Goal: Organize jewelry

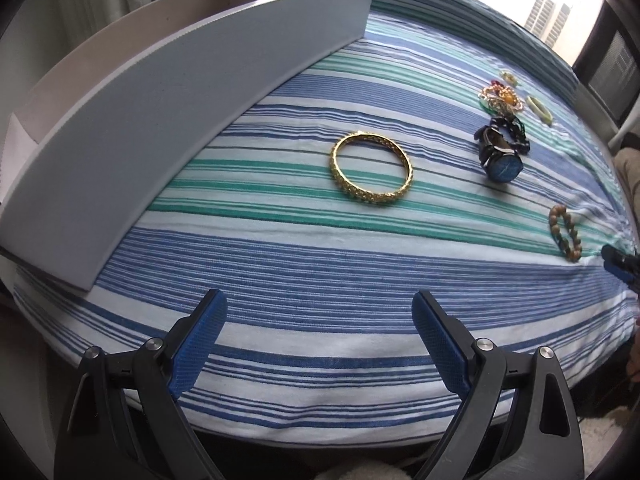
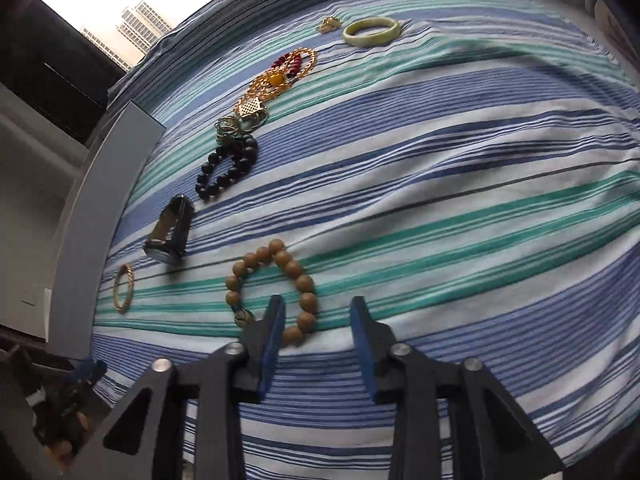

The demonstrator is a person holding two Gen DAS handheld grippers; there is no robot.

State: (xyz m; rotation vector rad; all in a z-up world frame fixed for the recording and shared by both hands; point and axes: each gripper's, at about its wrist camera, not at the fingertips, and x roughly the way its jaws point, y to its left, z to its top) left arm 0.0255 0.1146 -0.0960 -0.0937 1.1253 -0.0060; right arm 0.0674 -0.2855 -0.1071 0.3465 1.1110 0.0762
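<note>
A gold bangle (image 1: 371,169) lies flat on the striped cloth (image 1: 320,264), ahead of my open, empty left gripper (image 1: 318,320). A blue-faced watch (image 1: 502,158) and a wooden bead bracelet (image 1: 565,232) lie to its right. In the right wrist view my open right gripper (image 2: 318,312) hovers just over the near side of the wooden bead bracelet (image 2: 276,284); its left finger covers part of the beads. Beyond lie the watch (image 2: 170,232), a black bead bracelet (image 2: 228,168), gold chains (image 2: 276,80), a green jade bangle (image 2: 371,31) and the gold bangle (image 2: 122,287).
A white open box (image 1: 172,112) with a tall wall stands at the left on the cloth; it also shows in the right wrist view (image 2: 100,208). A window with buildings (image 1: 540,4) is behind. The bed's front edge runs just under my left gripper.
</note>
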